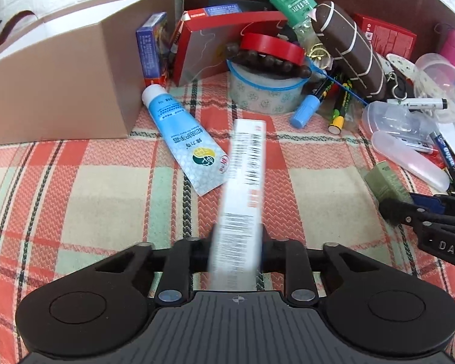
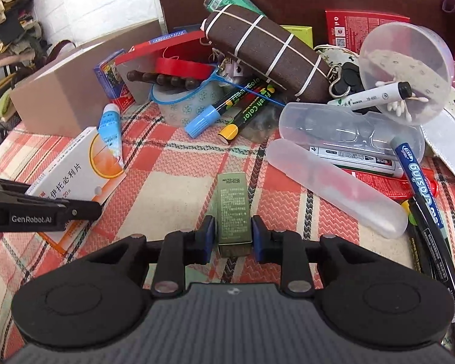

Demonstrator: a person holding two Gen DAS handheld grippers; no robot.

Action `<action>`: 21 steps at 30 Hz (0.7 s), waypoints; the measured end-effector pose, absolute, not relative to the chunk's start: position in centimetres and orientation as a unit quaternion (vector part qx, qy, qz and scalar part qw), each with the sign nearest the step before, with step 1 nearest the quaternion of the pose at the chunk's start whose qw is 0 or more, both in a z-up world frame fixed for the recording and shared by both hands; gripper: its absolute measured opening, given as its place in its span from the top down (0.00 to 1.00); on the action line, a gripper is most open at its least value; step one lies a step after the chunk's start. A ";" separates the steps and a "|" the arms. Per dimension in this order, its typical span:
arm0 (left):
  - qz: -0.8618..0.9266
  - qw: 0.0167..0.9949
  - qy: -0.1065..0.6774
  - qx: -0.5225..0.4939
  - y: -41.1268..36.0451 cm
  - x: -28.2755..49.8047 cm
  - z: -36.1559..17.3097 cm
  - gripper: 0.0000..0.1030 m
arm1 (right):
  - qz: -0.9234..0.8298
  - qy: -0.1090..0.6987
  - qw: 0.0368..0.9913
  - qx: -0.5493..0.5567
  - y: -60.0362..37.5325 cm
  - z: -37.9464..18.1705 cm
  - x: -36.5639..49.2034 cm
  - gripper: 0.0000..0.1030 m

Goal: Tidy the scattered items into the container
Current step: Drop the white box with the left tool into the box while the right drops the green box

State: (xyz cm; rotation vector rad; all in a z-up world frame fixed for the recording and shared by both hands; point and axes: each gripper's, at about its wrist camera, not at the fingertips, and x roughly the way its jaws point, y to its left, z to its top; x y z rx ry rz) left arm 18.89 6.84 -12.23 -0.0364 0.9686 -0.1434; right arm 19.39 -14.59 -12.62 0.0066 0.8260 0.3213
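Both grabs look done: your left gripper (image 1: 236,261) clamps the white-and-orange flat medicine carton (image 1: 245,188), your right gripper (image 2: 231,236) the small olive-green box (image 2: 234,212); lift both toward the brown cardboard container (image 1: 60,82).

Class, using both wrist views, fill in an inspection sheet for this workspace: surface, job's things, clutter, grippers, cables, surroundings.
Surface: plaid tablecloth, bare only in patches.
Job's things: cardboard box at left; blue hand-cream tube lying beside it.
Clutter: brown roll, markers, clear glasses case piled behind.
Grippers: left gripper shut on white medicine box; right gripper shut on small olive box.
Cables: nothing seen.
Surroundings: white wall, heaped clothes.
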 end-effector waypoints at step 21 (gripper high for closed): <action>-0.056 0.928 0.368 -0.029 14.9 15.1 -3.3 0.85 | 0.334 0.334 0.881 -0.019 -3.1 -3.8 18.9 0.75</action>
